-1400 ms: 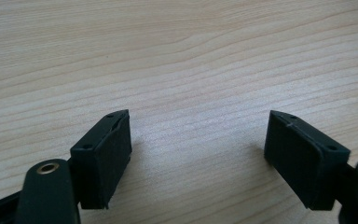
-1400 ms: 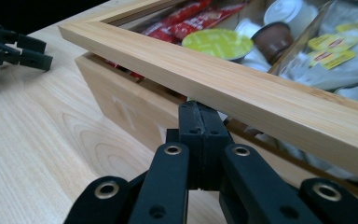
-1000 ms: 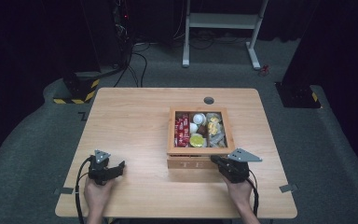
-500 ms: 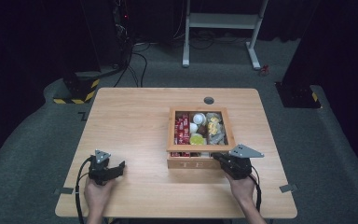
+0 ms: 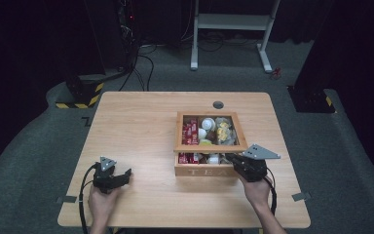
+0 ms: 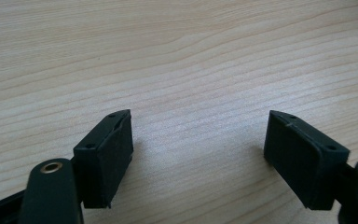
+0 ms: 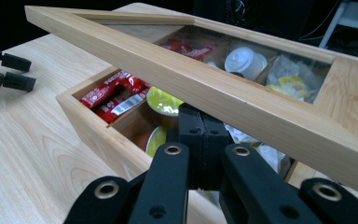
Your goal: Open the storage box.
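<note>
Wooden table (image 5: 141, 122), dark grey carpet (image 5: 44, 161)

Light wooden tea box (image 5: 204, 170) with "TEA" on front, on tabletop right of centre. Glass-paned wooden frame lid (image 7: 242, 93) raised at front edge, tilted, partly open. Red sachets, pods in compartments.

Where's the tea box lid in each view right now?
High view: lid, a glass-paned wooden frame, raised above the tea box right of table centre.
Left gripper view: bare tabletop in frame, no lid.
Right gripper view: lid slants across the top.
Shared landmark: red sachets.
</note>
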